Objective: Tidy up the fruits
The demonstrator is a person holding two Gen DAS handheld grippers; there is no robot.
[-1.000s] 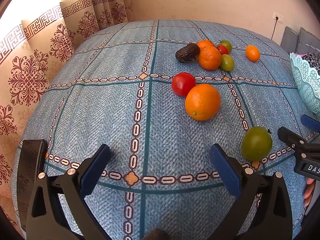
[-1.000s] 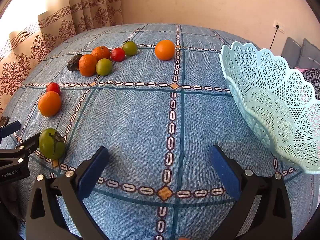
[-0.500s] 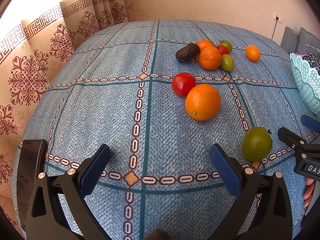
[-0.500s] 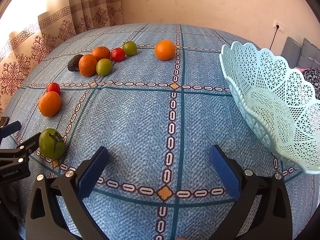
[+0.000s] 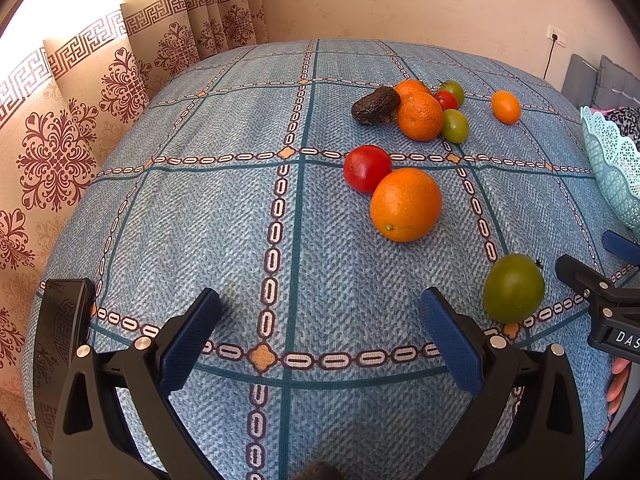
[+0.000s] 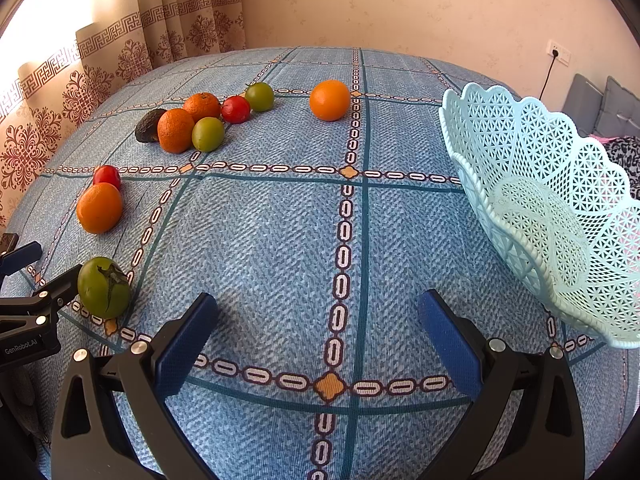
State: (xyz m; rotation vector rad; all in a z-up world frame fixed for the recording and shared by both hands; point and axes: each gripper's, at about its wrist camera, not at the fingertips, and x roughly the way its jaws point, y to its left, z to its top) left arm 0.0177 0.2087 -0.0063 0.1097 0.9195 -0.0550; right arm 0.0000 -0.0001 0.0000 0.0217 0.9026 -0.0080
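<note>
Fruit lies loose on a blue patterned tablecloth [image 5: 224, 216]. A green tomato [image 5: 513, 288] [image 6: 103, 287] sits nearest, just right of my left gripper [image 5: 320, 320], which is open and holds nothing. Beyond it lie a large orange [image 5: 405, 205] [image 6: 99, 208] and a red tomato [image 5: 367, 168] [image 6: 106, 176] touching it. Farther back is a cluster: a dark avocado [image 5: 376, 105] [image 6: 149, 125], oranges [image 5: 420, 116] [image 6: 175, 130], green and red tomatoes. A lone orange [image 6: 329, 100] lies apart. My right gripper [image 6: 318, 322] is open and empty, left of the pale blue lattice basket [image 6: 520, 184].
Patterned curtains [image 5: 80, 92] hang along the table's left side. A beige wall with a socket and cable [image 6: 554, 56] stands behind. Grey cushions [image 6: 600, 100] show at the far right. A hand [image 5: 618, 384] shows at the lower right edge of the left wrist view.
</note>
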